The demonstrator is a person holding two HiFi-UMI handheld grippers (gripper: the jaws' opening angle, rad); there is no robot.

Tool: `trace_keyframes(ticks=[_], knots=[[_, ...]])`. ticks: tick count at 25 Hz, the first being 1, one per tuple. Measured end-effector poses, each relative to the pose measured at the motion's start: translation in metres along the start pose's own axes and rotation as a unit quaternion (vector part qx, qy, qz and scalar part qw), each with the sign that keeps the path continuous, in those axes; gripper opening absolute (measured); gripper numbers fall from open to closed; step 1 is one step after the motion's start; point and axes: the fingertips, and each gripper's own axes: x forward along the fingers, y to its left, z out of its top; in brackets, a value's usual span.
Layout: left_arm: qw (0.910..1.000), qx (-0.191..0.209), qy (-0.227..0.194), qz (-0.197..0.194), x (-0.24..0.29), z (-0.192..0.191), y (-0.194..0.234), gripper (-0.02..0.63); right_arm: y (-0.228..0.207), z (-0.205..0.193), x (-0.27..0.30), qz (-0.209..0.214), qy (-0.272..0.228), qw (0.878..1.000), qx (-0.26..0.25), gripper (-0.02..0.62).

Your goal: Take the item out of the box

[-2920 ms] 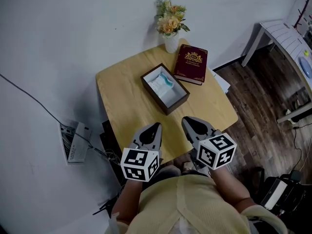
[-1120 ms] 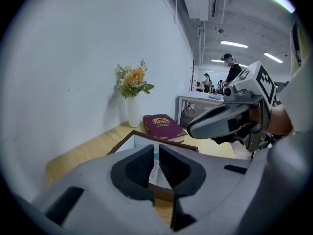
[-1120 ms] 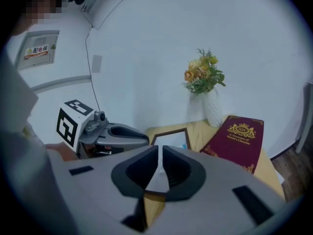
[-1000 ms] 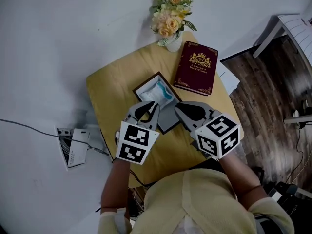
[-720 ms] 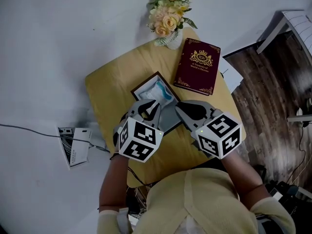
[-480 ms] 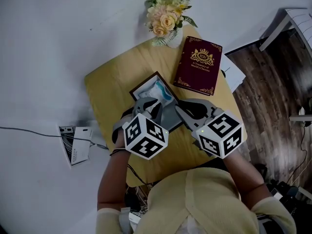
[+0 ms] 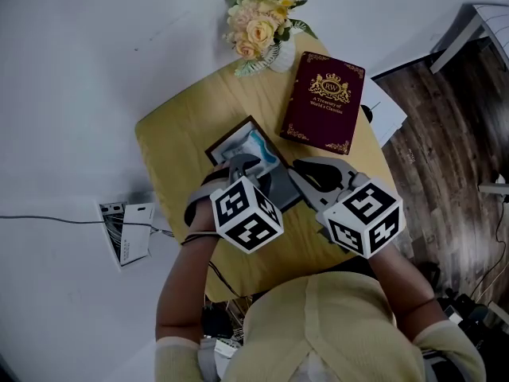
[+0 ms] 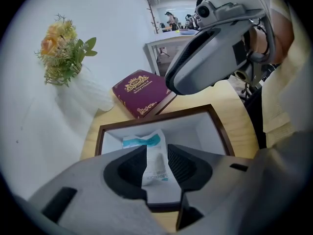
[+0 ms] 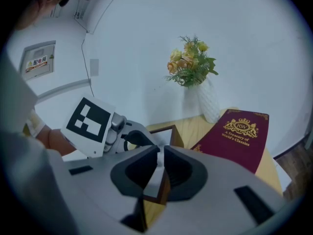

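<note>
A dark wooden box (image 7: 227, 138) with a white lining sits mid-table, and a white and teal packet (image 7: 253, 144) lies inside it. My left gripper (image 7: 245, 164) tips down over the box. In the left gripper view its jaws (image 8: 157, 149) are opening. The packet (image 8: 155, 155) shows in the gap below them, and the pads do not press it. My right gripper (image 7: 296, 168) rests at the box's right wall. In the right gripper view its jaws (image 9: 160, 153) are closed to a thin slit over the box wall (image 9: 161, 185).
A maroon book (image 7: 324, 102) lies on the wooden table (image 7: 171, 146) to the right of the box. A white vase of flowers (image 7: 254, 22) stands at the far edge. A grey device (image 7: 127, 231) with a cable lies on the floor at left. Dark wood floor is on the right.
My left gripper has moved forward over the box and tilted down, its marker cube turning toward me. The right gripper has hardly moved.
</note>
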Motion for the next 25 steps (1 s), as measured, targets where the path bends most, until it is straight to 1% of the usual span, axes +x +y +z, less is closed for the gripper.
trace_keyframes(ticks=[2, 4, 7, 9, 10, 13, 16, 21, 25], knots=[[1.0000, -0.004, 0.003, -0.005, 0.004, 0.003, -0.001, 0.152, -0.002, 0.000, -0.001, 0.002, -0.001, 1.000, 0.002, 0.034], [0.9999, -0.002, 0.014, -0.004, 0.009, 0.003, -0.001, 0.155, -0.005, 0.000, -0.001, 0.005, -0.001, 1.000, 0.005, 0.034], [0.9991, 0.008, 0.041, -0.006, 0.016, -0.004, -0.003, 0.156, -0.008, -0.001, -0.003, 0.006, -0.001, 1.000, 0.010, 0.034], [0.9978, 0.019, 0.063, -0.006, 0.021, -0.012, -0.005, 0.174, -0.010, -0.003, -0.003, 0.008, 0.001, 1.000, 0.012, 0.034], [0.9970, 0.023, 0.073, -0.004, 0.024, -0.015, -0.005, 0.190, -0.011, -0.004, -0.003, 0.010, 0.002, 1.000, 0.014, 0.034], [0.9941, 0.029, 0.104, 0.010, 0.029, -0.023, -0.002, 0.210, -0.015, -0.006, -0.002, 0.014, 0.003, 1.000, 0.019, 0.034], [0.9916, 0.029, 0.124, 0.022, 0.030, -0.026, -0.001, 0.212, -0.017, -0.006, -0.002, 0.017, 0.002, 1.000, 0.022, 0.034], [0.9848, 0.051, 0.163, 0.034, 0.034, -0.033, 0.000, 0.213, -0.018, -0.005, -0.001, 0.024, 0.000, 0.999, 0.023, 0.034], [0.9796, 0.065, 0.184, 0.047, 0.036, -0.037, 0.002, 0.213, -0.017, -0.008, -0.001, 0.027, 0.004, 0.999, 0.025, 0.034]])
